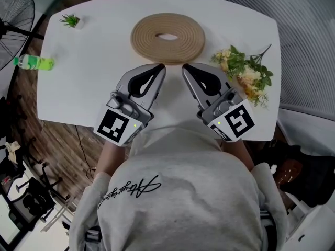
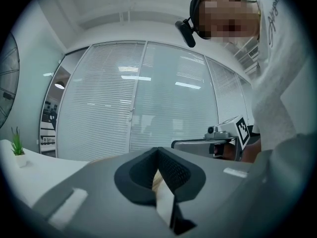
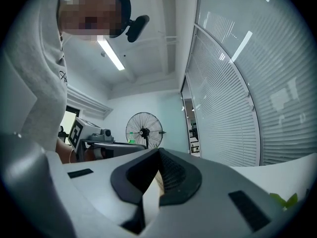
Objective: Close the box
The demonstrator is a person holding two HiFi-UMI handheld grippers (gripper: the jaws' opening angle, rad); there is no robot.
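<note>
No box shows in any view. Over the near edge of the white table (image 1: pixel 94 88), my left gripper (image 1: pixel 160 67) is shut and holds nothing; its tips point at a round woven coil (image 1: pixel 167 37). Beside it, my right gripper (image 1: pixel 185 68) is also shut and holds nothing, and the two sets of tips stand a short way apart. In the left gripper view the left gripper (image 2: pixel 158 150) has its jaws together, with the right gripper's marker cube (image 2: pixel 242 129) off to the right. The right gripper view likewise has the right gripper (image 3: pixel 159 151) with its jaws meeting.
A small potted plant (image 1: pixel 70 21) sits at the table's far left corner and a green bottle (image 1: pixel 34 63) lies at its left edge. A bunch of flowers (image 1: pixel 245 75) lies at the right. A standing fan (image 3: pixel 143 131) and glass walls with blinds surround the table.
</note>
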